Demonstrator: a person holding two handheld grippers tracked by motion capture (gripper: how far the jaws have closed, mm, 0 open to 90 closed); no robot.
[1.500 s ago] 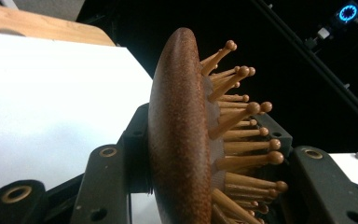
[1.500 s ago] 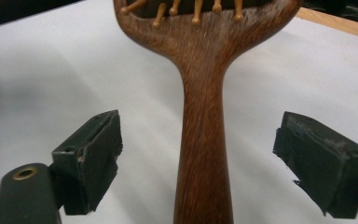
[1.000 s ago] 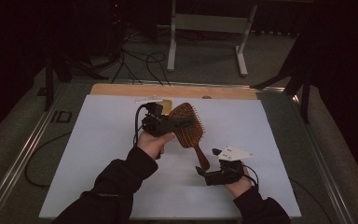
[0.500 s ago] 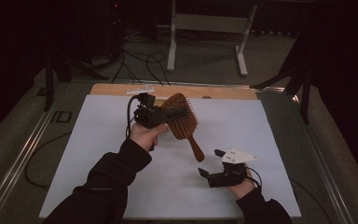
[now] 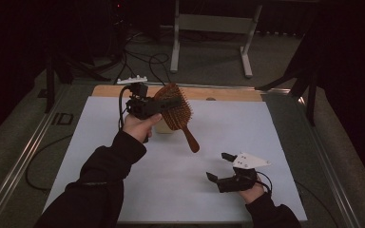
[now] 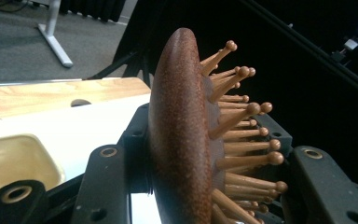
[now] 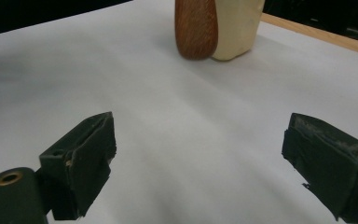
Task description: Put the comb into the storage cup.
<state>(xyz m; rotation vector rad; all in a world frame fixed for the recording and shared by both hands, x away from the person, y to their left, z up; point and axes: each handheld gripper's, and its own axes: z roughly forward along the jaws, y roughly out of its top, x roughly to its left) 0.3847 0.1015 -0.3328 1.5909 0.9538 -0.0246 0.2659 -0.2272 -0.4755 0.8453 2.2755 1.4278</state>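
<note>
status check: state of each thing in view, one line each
hairbrush: off the table, clamped by its head, handle slanting down, bristles toward the camera in the high view
left gripper: shut on the hairbrush, held above the table
right gripper: jaws wide apart, nothing between them, low over the white sheet
cream container: on the white sheet, open top, inside not visible

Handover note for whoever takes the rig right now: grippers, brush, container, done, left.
Left gripper: shut on the wooden hairbrush, clamping its head, held in the air, handle pointing down toward the mat.
Right gripper: open, empty, low over the white mat.
Cream container: on the mat, under the brush.
Done: brush picked up.
Left: probably set the brush into the container, handle first.
</note>
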